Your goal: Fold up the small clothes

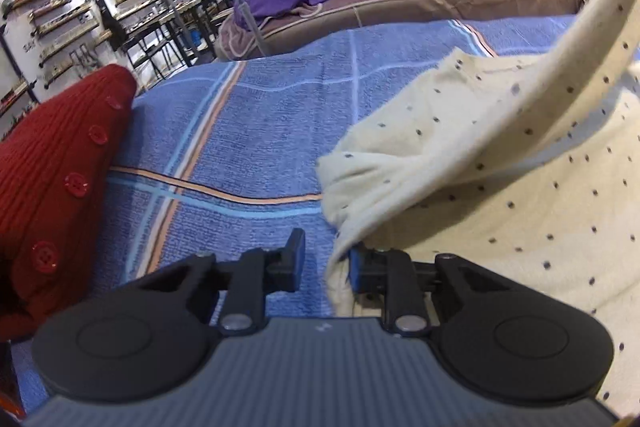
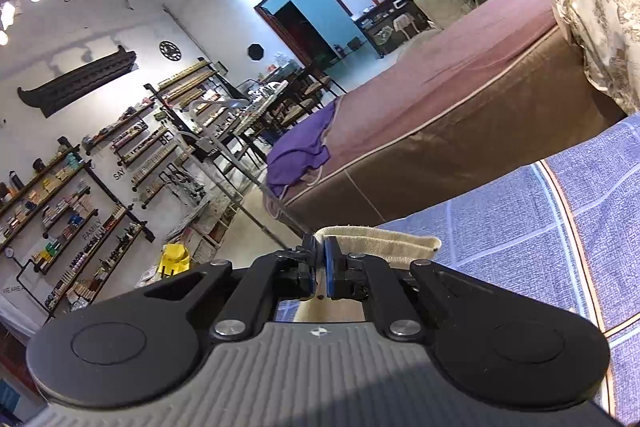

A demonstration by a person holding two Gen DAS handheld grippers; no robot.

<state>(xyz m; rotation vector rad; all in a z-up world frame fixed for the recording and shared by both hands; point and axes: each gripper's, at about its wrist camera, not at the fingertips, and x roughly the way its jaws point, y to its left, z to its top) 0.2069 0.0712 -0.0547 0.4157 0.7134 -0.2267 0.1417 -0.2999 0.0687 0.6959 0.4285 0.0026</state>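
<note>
2 garments on the blue striped bedspread (image 1: 256,131), 2 grippers at work.

Left gripper (image 1: 326,263): jaws apart, not clenched; an edge of the cream dotted garment (image 1: 480,187) hangs between them, touching the right pad only. 1 red knit cardigan (image 1: 52,179), 5 buttons showing, lies well left. Right gripper (image 2: 319,259): clenched on the cream garment's ribbed hem (image 2: 384,245), lifted above the bedspread (image 2: 520,227).

Cream dotted garment and red cardigan on the blue blanket

The cream garment (image 1: 500,163), speckled with small dark dots, lay rumpled at the right, one strip of it lifted up and away toward the far right. The red ribbed cardigan (image 1: 52,163), buttoned, lay at the left.
</note>
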